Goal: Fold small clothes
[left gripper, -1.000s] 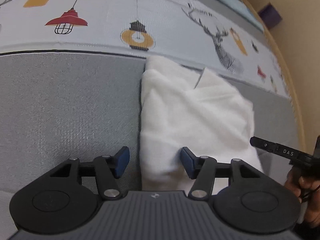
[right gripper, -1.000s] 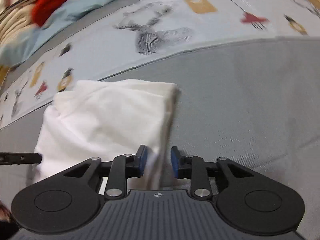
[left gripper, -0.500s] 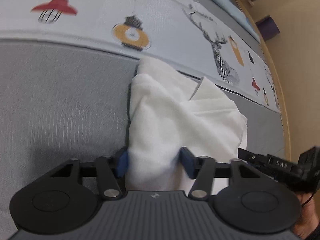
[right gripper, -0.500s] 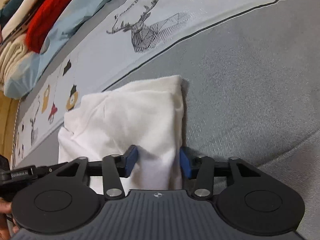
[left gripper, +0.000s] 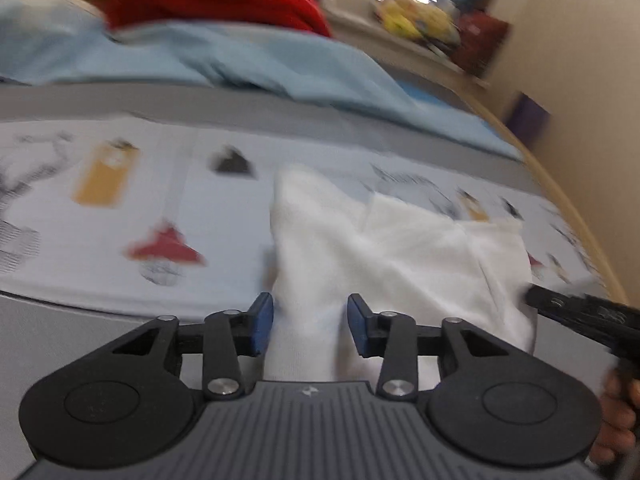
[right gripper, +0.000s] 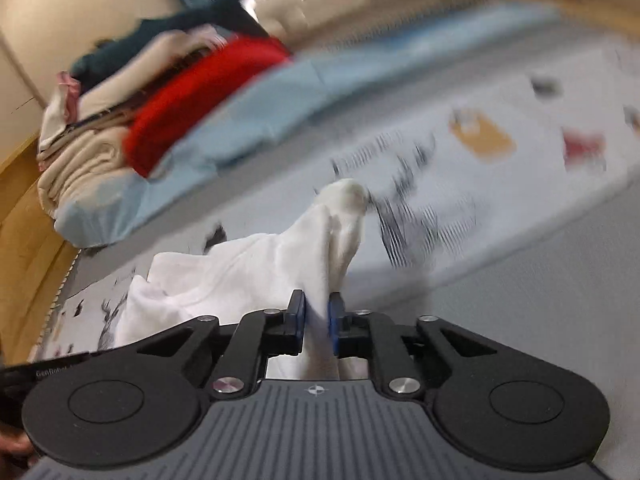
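A small white folded garment [left gripper: 400, 248] lies on a bed with a patterned sheet [left gripper: 120, 208]. My left gripper [left gripper: 310, 324] has its blue pads on either side of the garment's near left edge, with cloth filling the gap. My right gripper [right gripper: 317, 318] is shut on the garment's right edge [right gripper: 280, 264] and holds it lifted off the bed. The other gripper's black tip shows at the right of the left wrist view [left gripper: 580, 312]. Both views are blurred by motion.
A pile of clothes with a red item [right gripper: 200, 96] and a light blue blanket [left gripper: 240, 60] lies at the far side of the bed. The bed's wooden edge [left gripper: 580, 216] runs along the right. A grey bedcover [right gripper: 520, 300] lies in front.
Both grippers closed in on the garment's near edge and lifted it; the views tilted up from the bed toward the room. The right gripper's jaws went from wide to pinched.
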Motion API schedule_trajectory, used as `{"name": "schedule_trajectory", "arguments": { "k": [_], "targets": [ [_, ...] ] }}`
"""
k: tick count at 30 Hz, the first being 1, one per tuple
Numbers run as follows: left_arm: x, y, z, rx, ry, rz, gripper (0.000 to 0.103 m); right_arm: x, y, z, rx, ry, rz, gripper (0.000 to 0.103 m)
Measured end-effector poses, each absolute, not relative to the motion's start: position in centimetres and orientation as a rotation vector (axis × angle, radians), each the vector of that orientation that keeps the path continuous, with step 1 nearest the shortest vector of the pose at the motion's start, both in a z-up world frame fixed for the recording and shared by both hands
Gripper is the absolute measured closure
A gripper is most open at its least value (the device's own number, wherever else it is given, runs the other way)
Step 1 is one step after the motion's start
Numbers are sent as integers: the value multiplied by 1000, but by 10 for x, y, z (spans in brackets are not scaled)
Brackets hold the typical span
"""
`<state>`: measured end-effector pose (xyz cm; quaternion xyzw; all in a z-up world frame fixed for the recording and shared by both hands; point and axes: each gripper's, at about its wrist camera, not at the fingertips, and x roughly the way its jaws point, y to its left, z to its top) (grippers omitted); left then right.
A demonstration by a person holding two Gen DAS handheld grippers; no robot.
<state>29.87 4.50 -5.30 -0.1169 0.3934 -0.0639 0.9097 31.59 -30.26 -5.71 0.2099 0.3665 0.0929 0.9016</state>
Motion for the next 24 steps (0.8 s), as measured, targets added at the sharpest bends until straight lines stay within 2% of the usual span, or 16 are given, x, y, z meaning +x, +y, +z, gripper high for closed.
{"name": "schedule_trajectory", "arguments": {
  "k": [6, 8, 10, 11, 16, 19, 20, 22, 24],
  "targets": [
    [293, 57, -57, -326, 892, -242, 59, 309, -292, -55, 324, 781, 254, 80],
    [294, 46, -75, -271, 1014, -287, 59, 310, -278, -70, 228, 912, 307, 80],
    [291, 28, -105, -98, 1162, -258, 61, 312, -266, -102, 81, 1109, 276, 80],
    [285, 21, -105, -19, 1138, -262, 60, 312, -266, -111, 63, 1153, 249, 68],
    [264, 16, -82, -21, 1099, -267, 61, 304, -283, -94, 147, 1095, 234, 66],
    [254, 14, -98, 53, 1174, -239, 61, 296, -281, -113, 54, 1195, 227, 66],
    [251, 11, -108, 106, 1213, -211, 57, 293, -280, -118, 27, 1223, 209, 67],
    [240, 8, -113, 130, 1228, -188, 56, 284, -279, -104, 19, 1176, 189, 67],
    [226, 8, -93, 115, 1184, -161, 55, 272, -282, -80, 59, 1098, 190, 67]
  ]
}}
